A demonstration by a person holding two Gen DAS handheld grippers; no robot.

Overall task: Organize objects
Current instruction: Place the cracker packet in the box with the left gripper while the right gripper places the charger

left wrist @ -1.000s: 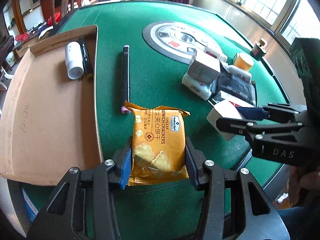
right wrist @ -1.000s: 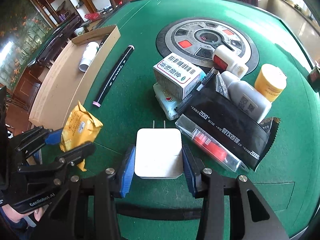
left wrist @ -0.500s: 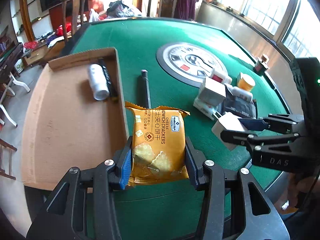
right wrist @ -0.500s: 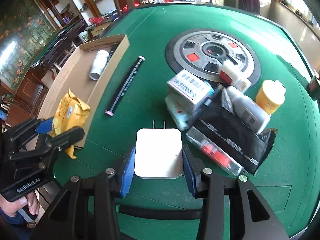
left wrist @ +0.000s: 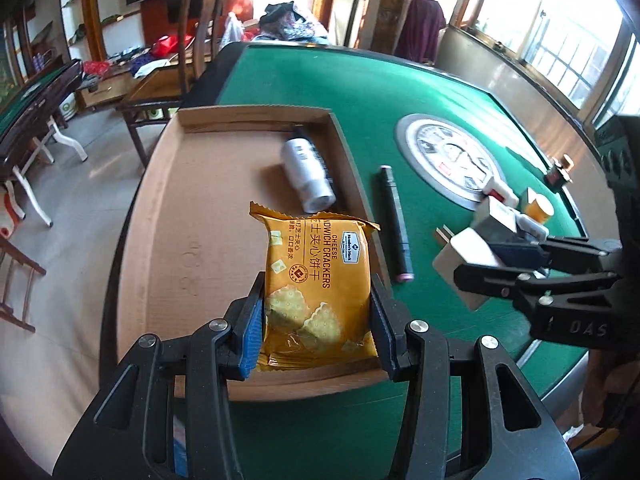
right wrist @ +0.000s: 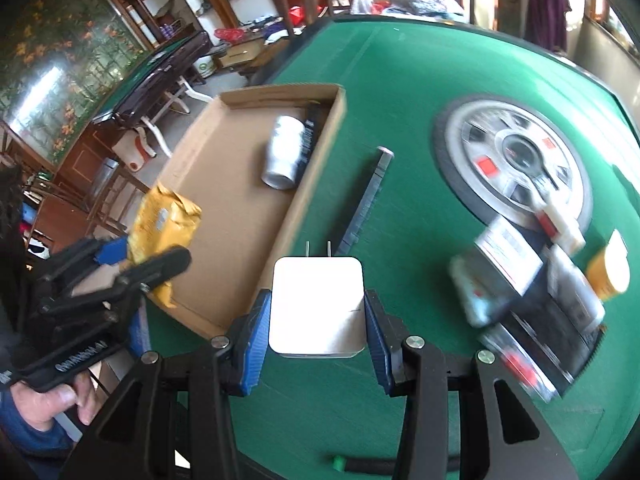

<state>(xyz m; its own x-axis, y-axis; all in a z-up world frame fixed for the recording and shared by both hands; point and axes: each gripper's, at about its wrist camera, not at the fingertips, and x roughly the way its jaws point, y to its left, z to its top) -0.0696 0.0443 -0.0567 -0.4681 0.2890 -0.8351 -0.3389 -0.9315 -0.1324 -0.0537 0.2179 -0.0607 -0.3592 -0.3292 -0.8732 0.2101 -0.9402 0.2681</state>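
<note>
The shallow brown cardboard tray on the green felt table is the mark to steer by. Nearest it, the left gripper is clamped on the two sides of an orange foil packet of cheese sandwich crackers, which hangs over the tray's near right corner, its long axis running away from the hand toward the far wall of the tray; the likely next move is a short lowering onto the bare cardboard below. The right gripper squeezes a white square wall charger by its flat sides, prongs pointing away, over the felt just outside the tray's right wall, so it has to cross that wall leftward to go in. Farther along the tray's right wall, inside, a white cylindrical bottle lies on its side with a slim black object beside it. Outside that wall a long black marker pen lies parallel to it. Well to the tray's right sits a blurred cluster of boxes and bottles.
</note>
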